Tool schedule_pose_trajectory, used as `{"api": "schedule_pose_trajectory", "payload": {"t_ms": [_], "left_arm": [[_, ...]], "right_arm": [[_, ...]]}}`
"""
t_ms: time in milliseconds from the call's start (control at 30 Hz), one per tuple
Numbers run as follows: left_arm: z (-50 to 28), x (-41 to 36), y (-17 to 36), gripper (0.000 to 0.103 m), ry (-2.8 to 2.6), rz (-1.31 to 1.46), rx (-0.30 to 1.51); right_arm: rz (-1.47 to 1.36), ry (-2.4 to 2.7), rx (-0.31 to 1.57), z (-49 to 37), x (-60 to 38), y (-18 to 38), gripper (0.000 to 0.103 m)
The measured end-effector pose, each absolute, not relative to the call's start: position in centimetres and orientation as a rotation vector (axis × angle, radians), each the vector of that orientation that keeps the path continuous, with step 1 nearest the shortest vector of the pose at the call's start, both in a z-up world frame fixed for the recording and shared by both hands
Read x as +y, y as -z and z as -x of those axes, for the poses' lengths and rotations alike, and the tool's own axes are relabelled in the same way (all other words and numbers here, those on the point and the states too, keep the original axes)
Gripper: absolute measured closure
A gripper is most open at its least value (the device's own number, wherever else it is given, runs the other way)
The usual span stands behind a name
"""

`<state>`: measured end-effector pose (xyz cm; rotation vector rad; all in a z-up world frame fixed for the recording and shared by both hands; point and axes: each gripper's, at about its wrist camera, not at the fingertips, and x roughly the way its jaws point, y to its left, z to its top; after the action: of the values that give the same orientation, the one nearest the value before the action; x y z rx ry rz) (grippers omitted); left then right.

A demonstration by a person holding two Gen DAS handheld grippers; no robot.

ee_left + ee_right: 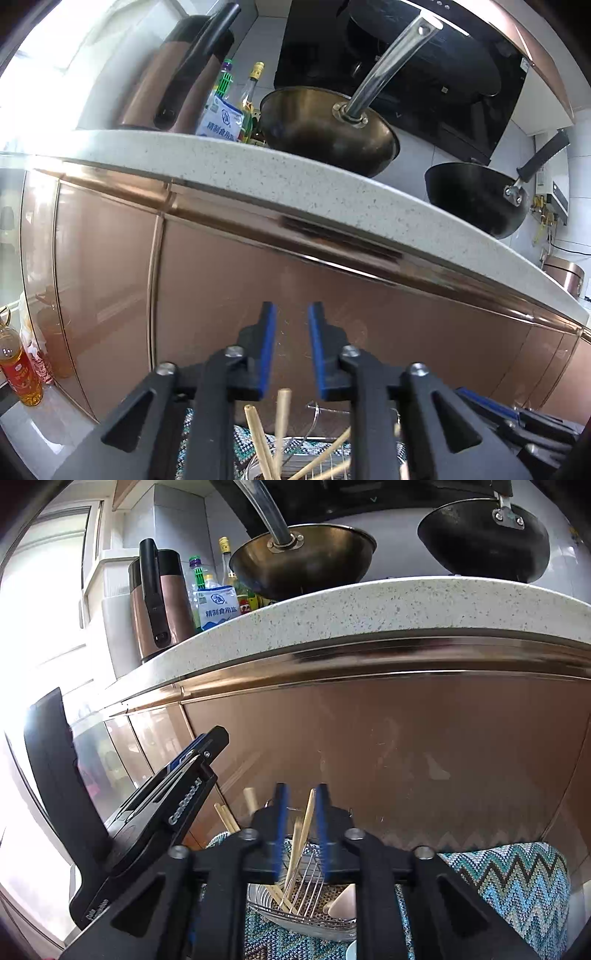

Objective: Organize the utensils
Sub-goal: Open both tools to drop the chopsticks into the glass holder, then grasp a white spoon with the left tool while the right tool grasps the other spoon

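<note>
Several wooden chopsticks stand tilted in a wire utensil basket on a zigzag-patterned cloth. My right gripper is open, its blue pads either side of the upper ends of two chopsticks, not clamped on them. My left gripper is open and empty, raised above the basket; chopstick tips and basket wires show below it. The left gripper's body also shows in the right wrist view, to the left of the basket.
A copper-coloured cabinet front stands close behind the basket, under a speckled countertop. On the counter are two woks, a kettle, bottles and a salt bag. An oil bottle stands at the far left.
</note>
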<state>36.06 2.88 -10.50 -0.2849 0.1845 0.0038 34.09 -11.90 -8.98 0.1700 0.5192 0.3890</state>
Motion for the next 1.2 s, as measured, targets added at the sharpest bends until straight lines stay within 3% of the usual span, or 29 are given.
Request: {"api": "schedule_pose_trajectory", "payload": {"t_ms": [233,567,967,1133,1200], "left_arm": [[-31.5,4.1,6.6,0.067,-0.006,0.245,0.127],[-22.1,6.0,-0.6,0.066,-0.019,0.201,0.071],[-13.9,4.9,-2.5,0.066,0.052,0.198,0.161],[-11.8,3.0,-2.2,0.052,0.080,0.183,0.165],[-11.4,2.4,-2.0,0.050,0.086,0.185,0.163]], "right_arm": [[-0.193,-0.354,0.462,-30.8,-13.5,5.5,0.079],[-0.215,-0.293,0.378,-23.4,-16.9,-0.3,0.079],[-0.213,-0.297,0.327,-14.3,-19.6,-3.3,0.078],[-0.209,-0.280,0.318,-12.1,-21.3,-3.2,0.072],[-0.206,-0.271,0.318,-11.2,-22.2,-2.8,0.064]]}}
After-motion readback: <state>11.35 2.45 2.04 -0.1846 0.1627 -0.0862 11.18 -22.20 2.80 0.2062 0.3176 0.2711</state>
